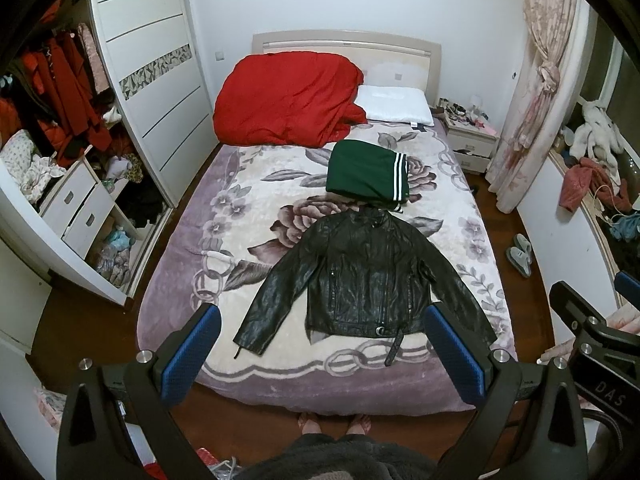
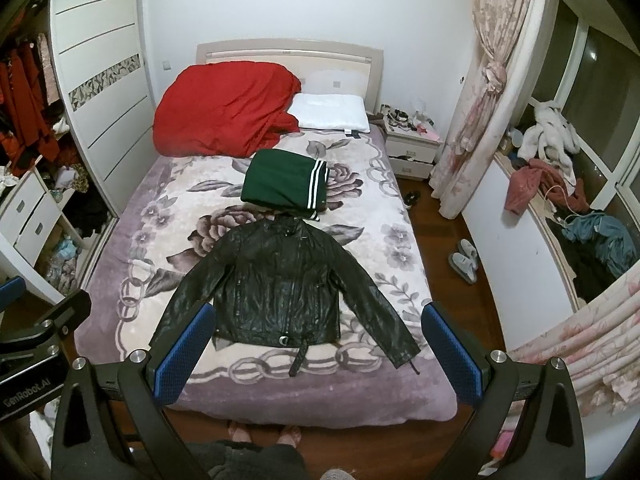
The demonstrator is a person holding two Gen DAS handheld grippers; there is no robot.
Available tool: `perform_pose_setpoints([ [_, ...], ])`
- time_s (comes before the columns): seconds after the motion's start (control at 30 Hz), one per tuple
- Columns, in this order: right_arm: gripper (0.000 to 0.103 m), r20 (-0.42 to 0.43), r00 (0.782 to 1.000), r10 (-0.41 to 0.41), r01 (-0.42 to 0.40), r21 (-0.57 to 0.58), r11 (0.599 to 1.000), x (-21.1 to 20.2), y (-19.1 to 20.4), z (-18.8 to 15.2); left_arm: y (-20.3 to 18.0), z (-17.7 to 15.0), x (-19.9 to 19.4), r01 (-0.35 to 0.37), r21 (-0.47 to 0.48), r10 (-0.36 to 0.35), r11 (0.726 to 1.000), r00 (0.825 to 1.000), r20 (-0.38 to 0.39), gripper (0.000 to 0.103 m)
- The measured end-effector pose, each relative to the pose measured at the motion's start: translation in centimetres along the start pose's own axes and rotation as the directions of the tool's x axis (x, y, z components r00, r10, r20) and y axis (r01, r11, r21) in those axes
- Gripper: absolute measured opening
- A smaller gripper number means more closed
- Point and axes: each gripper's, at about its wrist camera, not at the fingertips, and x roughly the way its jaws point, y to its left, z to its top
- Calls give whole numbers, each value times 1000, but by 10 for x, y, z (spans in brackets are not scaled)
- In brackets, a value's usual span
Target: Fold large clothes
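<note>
A black leather jacket [image 1: 360,276] lies flat and face up on the bed [image 1: 248,376], sleeves spread, hem and belt toward me; it also shows in the right wrist view [image 2: 280,280]. A folded green garment with white stripes [image 1: 366,172] lies just beyond its collar, seen too in the right wrist view [image 2: 284,180]. My left gripper [image 1: 324,348] is open and empty, held above the foot of the bed. My right gripper [image 2: 316,348] is open and empty beside it, also above the foot of the bed.
A red quilt [image 1: 288,96] and a white pillow [image 1: 394,104] lie at the headboard. An open wardrobe with clothes [image 1: 60,120] stands left. A nightstand [image 1: 470,136], curtain [image 1: 536,92], slippers [image 1: 520,254] and a cluttered window ledge [image 2: 560,200] are right.
</note>
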Motion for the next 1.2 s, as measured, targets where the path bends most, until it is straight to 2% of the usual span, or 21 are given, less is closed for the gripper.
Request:
perform_pose_setpoints([
  [0.2,103,7,1000,2,-2,1,1000,-5,-1,9,-1,12,-4,-2,-2,2,1000,1000,4,103],
  [0.5,103,8,1000,4,-4,2,1000,-7,2,8,2,7,-4,1,-1,-1,1000,1000,10,103],
  [0.53,103,9,1000,3,-3,1,1000,-8,2,9,-4,21,-6,0,-3,0,1000,1000,9,103],
  [0.6,103,9,1000,4,-4,1,1000,-8,2,11,-4,28,-6,1,-4,-1,1000,1000,10,103],
  [1.2,103,13,1000,6,-6,6,1000,-10,2,10,-4,37,-5,3,-8,-3,1000,1000,18,103],
])
